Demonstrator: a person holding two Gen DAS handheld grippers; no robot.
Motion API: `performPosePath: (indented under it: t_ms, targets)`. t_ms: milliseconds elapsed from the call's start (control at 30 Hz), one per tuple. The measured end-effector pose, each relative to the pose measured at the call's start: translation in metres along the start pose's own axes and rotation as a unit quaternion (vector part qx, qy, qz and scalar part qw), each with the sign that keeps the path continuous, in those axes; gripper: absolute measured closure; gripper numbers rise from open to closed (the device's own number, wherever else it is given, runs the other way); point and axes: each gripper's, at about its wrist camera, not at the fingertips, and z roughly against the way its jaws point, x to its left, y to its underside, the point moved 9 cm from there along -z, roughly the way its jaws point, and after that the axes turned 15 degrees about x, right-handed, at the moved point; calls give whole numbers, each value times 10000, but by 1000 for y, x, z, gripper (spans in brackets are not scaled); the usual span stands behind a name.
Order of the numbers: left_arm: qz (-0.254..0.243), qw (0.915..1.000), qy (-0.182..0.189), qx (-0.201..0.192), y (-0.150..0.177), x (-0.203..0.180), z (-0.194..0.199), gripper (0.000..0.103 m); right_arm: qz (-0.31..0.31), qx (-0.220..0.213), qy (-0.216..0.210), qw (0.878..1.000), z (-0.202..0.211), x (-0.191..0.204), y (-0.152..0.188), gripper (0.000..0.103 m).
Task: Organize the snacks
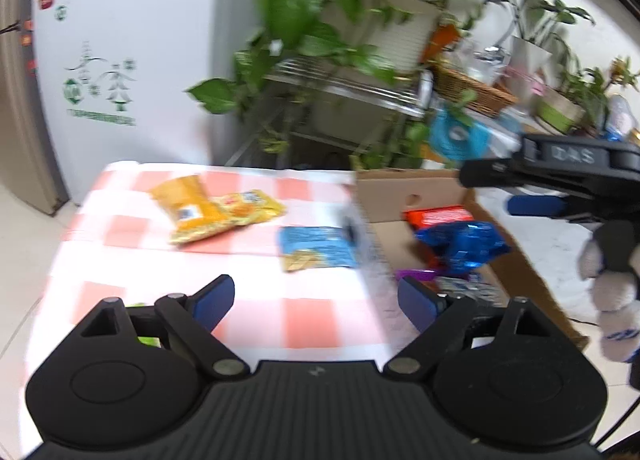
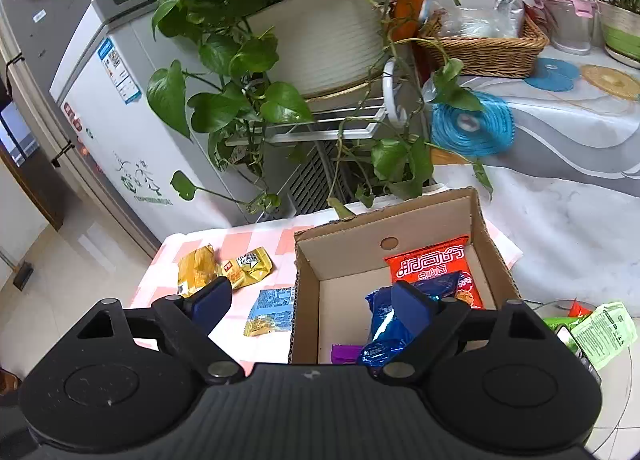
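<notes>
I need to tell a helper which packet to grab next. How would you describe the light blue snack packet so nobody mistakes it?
On the pink and white checked tablecloth, look just left of the open cardboard box. The light blue snack packet lies flat there, apart from the two yellow packets farther back; it alone is blue with a yellow end.

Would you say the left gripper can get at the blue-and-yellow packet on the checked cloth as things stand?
Probably yes: the left gripper is open and empty, the blue-and-yellow packet lies flat ahead of it beside the box, with nothing on top.
</notes>
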Motion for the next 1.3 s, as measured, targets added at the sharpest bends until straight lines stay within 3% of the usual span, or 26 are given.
performPosePath:
  t_ms: [500, 767, 1133, 1300]
  targets:
    - [470, 9964, -668, 235, 10, 109, -1, 11, 636, 179, -96, 9978, -22, 36, 3, 10]
    - [360, 9943, -850, 533, 23, 127, -25, 10, 899, 320, -228, 9952, -47, 60, 5, 10]
    - [1003, 9846, -964, 1060, 39, 154, -66, 10, 1465, 418, -18, 9883, -99, 92, 8, 10]
    - [1028, 9832, -917, 1198, 41, 153, -76, 10, 1419, 503, 230, 9883, -130, 94, 6, 10]
